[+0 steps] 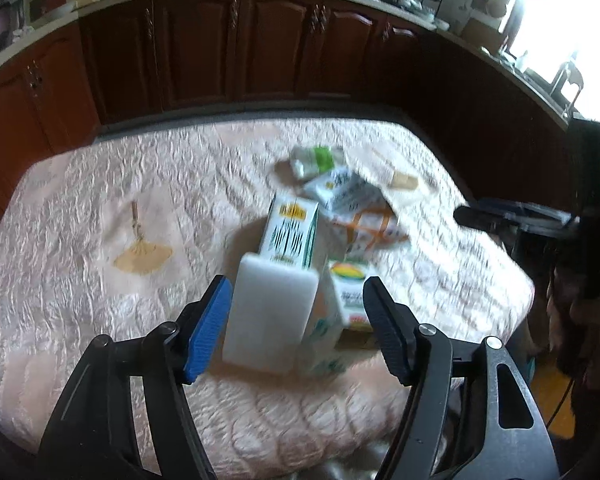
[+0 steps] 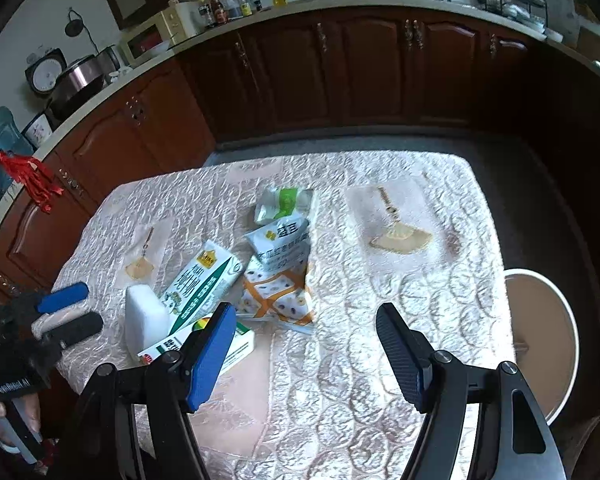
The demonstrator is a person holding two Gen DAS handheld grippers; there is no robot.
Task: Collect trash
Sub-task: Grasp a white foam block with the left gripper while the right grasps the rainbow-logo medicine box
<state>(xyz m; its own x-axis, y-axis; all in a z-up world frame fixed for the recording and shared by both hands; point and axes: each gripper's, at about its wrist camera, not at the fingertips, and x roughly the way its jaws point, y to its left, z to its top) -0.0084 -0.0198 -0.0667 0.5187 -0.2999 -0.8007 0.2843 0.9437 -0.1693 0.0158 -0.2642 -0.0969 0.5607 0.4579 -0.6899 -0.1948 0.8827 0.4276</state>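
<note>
Through your left wrist camera, your left gripper (image 1: 298,332) stands released, its blue and black pads either side of a white foam block (image 1: 270,312) without pressing it. Behind lean a green-and-white milk carton (image 1: 290,236) and a smaller juice carton (image 1: 350,294) on the pale quilted tablecloth (image 1: 100,240).

Through your right wrist camera, your right gripper (image 2: 306,354) hangs released over bare cloth, an orange-patterned snack bag (image 2: 278,294) just beyond.

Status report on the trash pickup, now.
Left tongs open, white block between them, not gripped. Right tongs open, empty. Cartons and wrappers piled on the tablecloth. Nothing blocking.
</note>
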